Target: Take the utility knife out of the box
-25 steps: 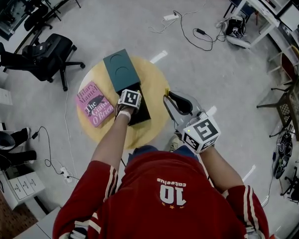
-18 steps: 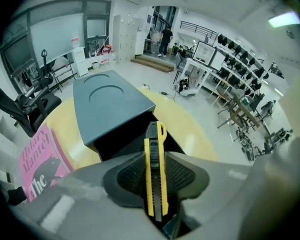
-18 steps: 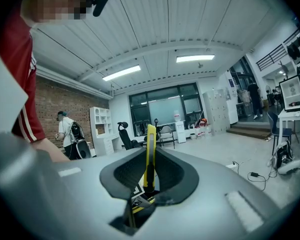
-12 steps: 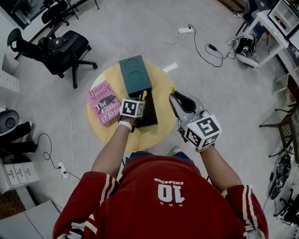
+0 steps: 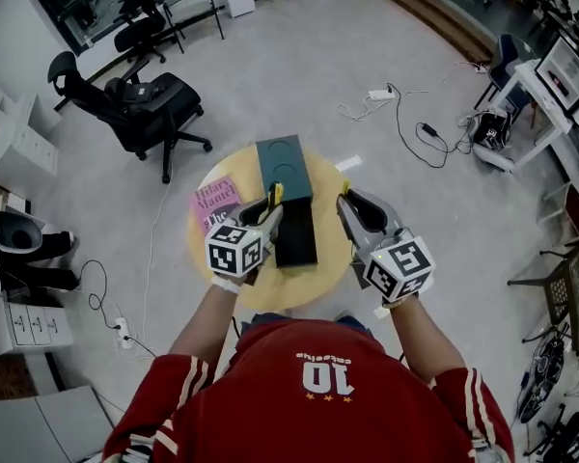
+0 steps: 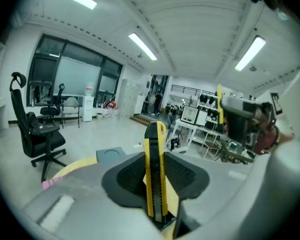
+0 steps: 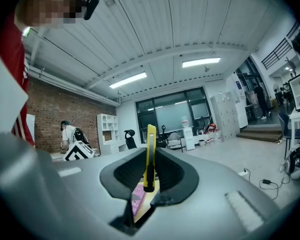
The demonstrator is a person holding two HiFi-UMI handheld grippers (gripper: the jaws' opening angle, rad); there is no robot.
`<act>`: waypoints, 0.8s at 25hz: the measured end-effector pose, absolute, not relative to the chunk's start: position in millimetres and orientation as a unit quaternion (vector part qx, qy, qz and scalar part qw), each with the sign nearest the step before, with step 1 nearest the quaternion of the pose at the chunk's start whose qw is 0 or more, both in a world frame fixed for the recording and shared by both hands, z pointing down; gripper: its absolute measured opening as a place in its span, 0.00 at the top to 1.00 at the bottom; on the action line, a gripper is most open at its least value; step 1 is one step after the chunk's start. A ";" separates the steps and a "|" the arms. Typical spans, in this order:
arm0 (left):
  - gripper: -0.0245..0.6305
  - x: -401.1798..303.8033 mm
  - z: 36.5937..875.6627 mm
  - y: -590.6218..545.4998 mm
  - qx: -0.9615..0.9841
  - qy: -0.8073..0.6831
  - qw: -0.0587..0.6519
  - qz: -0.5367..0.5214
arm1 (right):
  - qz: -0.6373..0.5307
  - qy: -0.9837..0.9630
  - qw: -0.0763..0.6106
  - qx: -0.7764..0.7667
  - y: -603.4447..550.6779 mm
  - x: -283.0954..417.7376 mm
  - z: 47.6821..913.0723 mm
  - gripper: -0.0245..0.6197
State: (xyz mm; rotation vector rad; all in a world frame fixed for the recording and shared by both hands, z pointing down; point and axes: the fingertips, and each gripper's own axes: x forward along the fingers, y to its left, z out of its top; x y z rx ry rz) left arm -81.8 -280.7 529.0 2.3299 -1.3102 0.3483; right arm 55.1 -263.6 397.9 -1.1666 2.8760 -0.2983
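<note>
1. Fingers (image 6: 126,176) of the left gripper (image 5: 268,210) are clamped on a yellow-and-black plastic utility knife (image 6: 155,174). The knife stands upright between the pads, lifted out of the box and held above the table.
2. Just below and beside it lies the open black rectangular box (image 5: 296,234), with its dark green lid (image 5: 284,167) at the far end. Both sit on a round pale-yellow wooden table (image 5: 280,289), beside a pink paperback book (image 5: 212,205).
3. The right gripper (image 5: 349,201) is closed on a thin yellow strip (image 7: 150,154) with a dark lower end.
4. What is left is probably to carry the knife off and set it down. It would be best to keep the squeeze steady, hold the knife upright and lower it onto bare table, away from the box.
5. Hard to judge:
   - The knife's lower end is hidden by the jaws, so it is unclear whether the blade is out.
   - The box's inside is too dark to read.
   - The strip shows edge-on only, so it is unclear what it is.
</note>
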 end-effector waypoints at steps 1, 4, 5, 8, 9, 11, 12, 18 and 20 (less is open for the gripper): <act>0.77 -83.1 513.2 -276.6 0.849 -0.474 0.205 0.111 | -0.096 0.923 0.014 -0.372 -262.6 54.5 394.7 0.88; 0.77 -91.5 469.3 -267.0 0.854 -0.497 0.135 0.079 | -0.088 0.925 0.024 -0.368 -258.6 53.1 383.9 0.88; 0.77 -95.4 455.9 -265.0 0.851 -0.509 0.105 0.073 | -0.084 0.926 0.026 -0.368 -257.6 52.5 380.0 0.88; 0.77 -105.4 421.6 -258.4 0.840 -0.538 0.042 0.049 | -0.071 0.925 0.030 -0.372 -256.8 51.6 370.0 0.88; 0.77 -108.6 412.0 -255.6 0.838 -0.544 0.035 0.038 | -0.069 0.924 0.031 -0.374 -257.0 52.2 367.6 0.88; 0.77 -115.2 394.0 -250.7 0.832 -0.554 0.027 0.019 | -0.064 0.922 0.031 -0.382 -257.8 56.3 363.3 0.88; 0.77 -118.5 385.6 -248.9 0.829 -0.558 0.022 0.012 | -0.061 0.919 0.031 -0.387 -258.5 59.8 361.5 0.88; 0.77 -144.8 359.6 -248.1 0.802 -0.597 -0.002 0.012 | -0.048 0.900 0.026 -0.433 -265.0 81.4 355.8 0.88; 0.77 -152.4 358.6 -249.4 0.794 -0.608 -0.001 0.011 | -0.045 0.891 0.026 -0.451 -267.5 88.8 355.5 0.88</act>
